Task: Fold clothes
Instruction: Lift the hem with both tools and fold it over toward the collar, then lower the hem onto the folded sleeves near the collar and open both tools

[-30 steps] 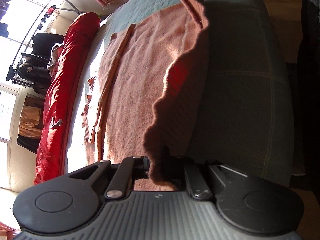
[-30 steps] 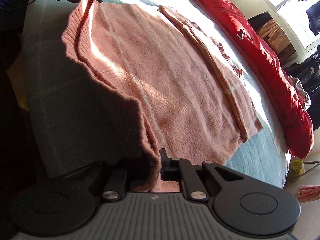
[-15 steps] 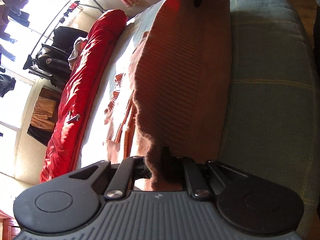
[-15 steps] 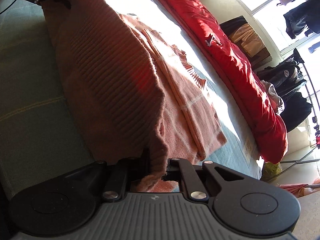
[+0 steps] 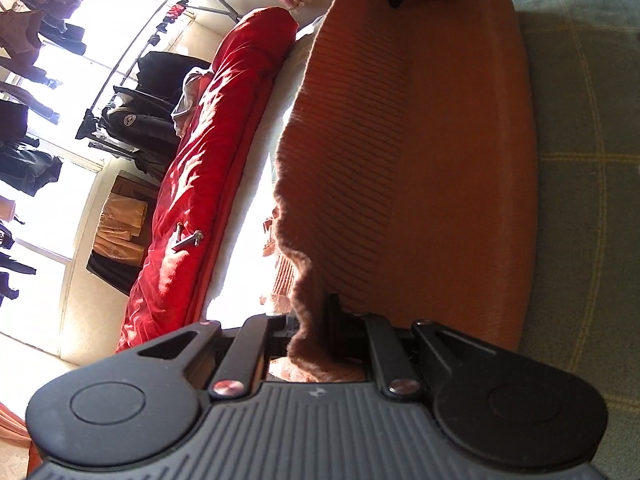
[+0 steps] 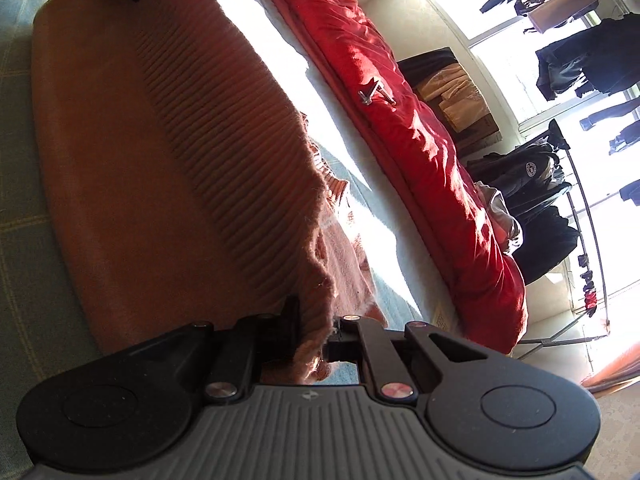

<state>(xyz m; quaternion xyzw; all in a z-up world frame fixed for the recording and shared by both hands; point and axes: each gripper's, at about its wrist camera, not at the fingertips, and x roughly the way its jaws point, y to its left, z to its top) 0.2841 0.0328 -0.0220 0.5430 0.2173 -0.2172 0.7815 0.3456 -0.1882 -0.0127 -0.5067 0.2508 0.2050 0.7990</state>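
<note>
Sweater (image 5: pixel 440 160) lies on bed (image 5: pixel 580 200); quilt (image 5: pixel 208 184) beyond it; clothes rack (image 6: pixel 560 184) behind.

A red duvet (image 5: pixel 208 168) lies along the bed's far side, near a rack of dark jackets (image 6: pixel 532 184).

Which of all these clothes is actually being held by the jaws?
The salmon-pink ribbed sweater on the bed: both grippers pinch its edge. The dark jackets hang untouched on the rack by the window.
</note>
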